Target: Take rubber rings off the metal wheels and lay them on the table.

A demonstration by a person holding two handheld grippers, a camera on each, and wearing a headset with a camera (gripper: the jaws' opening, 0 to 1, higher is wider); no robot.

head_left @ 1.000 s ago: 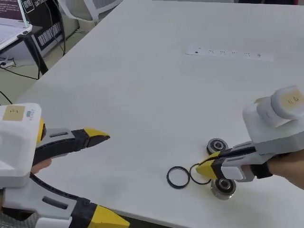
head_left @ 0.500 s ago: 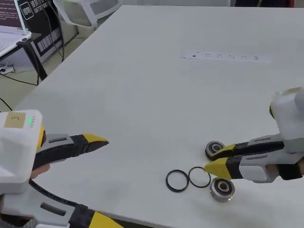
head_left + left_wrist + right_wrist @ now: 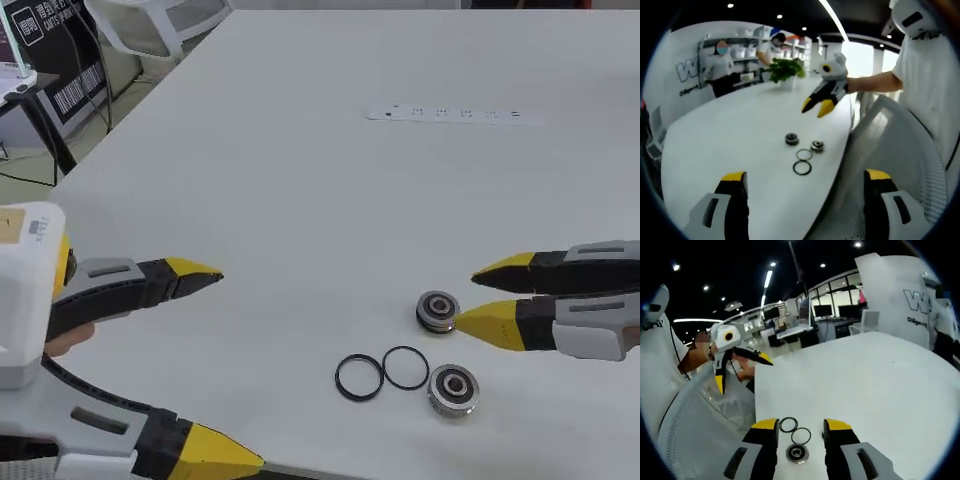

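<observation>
right hand-held gripper [image 3: 467, 295] opened, drawn back

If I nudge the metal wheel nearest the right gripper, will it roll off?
Probably not: the wheel lies flat on its face, so it should slide on the smooth table, not roll. It looks like solid metal, so it is likely heavy for its size.

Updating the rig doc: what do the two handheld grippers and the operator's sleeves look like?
The left gripper and right gripper match: white moulded plastic bodies and long black fingers with grey inset slots, ending in pointed yellow tips. A black ribbed strip arcs between the left one's fingers. The operator wears a white short-sleeved shirt.
</observation>
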